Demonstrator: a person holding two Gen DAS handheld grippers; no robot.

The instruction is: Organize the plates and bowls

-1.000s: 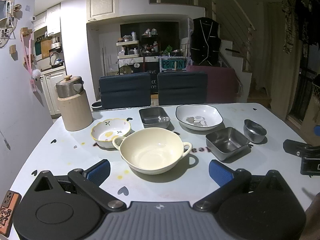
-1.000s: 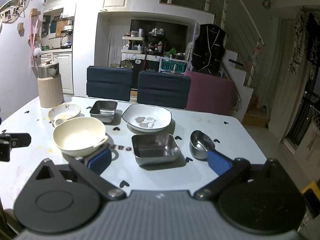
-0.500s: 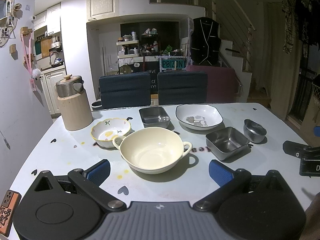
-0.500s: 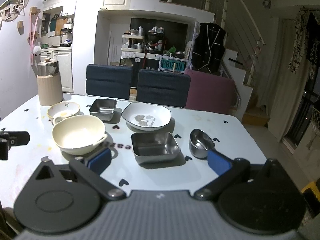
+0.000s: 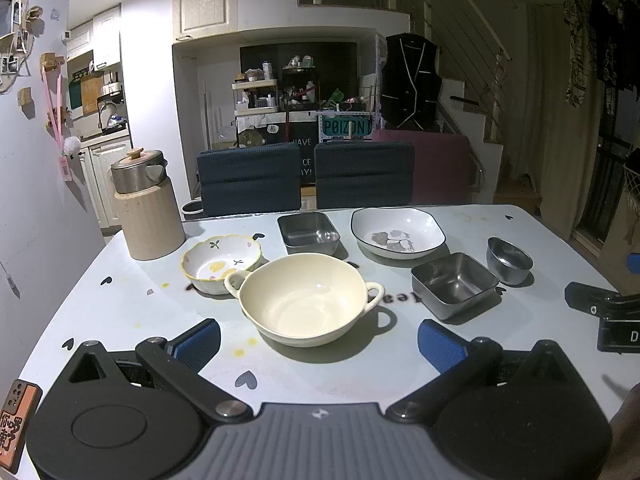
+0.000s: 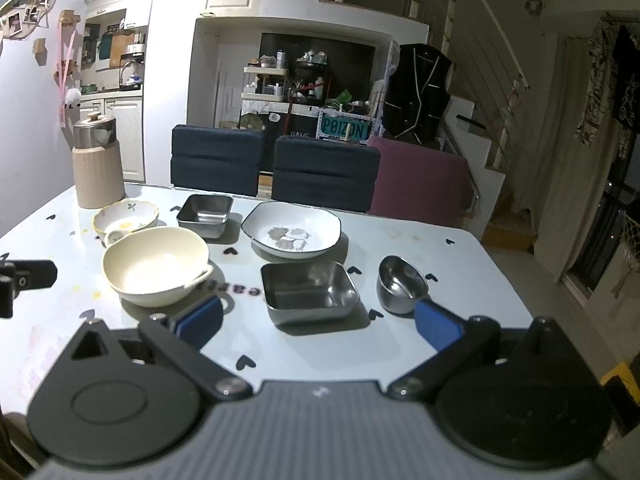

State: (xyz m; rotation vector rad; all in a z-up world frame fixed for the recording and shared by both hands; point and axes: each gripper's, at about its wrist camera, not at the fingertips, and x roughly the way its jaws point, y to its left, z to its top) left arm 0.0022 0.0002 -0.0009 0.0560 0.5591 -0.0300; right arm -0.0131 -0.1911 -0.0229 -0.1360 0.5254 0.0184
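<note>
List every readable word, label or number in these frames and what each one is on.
"POIZON": teal sign behind the chairs.
"HAVE", then a cut-off "CE" and "AY!": dark board behind the chairs, partly hidden.
"D": label on the right gripper, cut off by the frame edge.
Chinese characters: orange tag, bottom left; not legible to me.
Dark letters on the table: mostly covered by dishes; unreadable.
</note>
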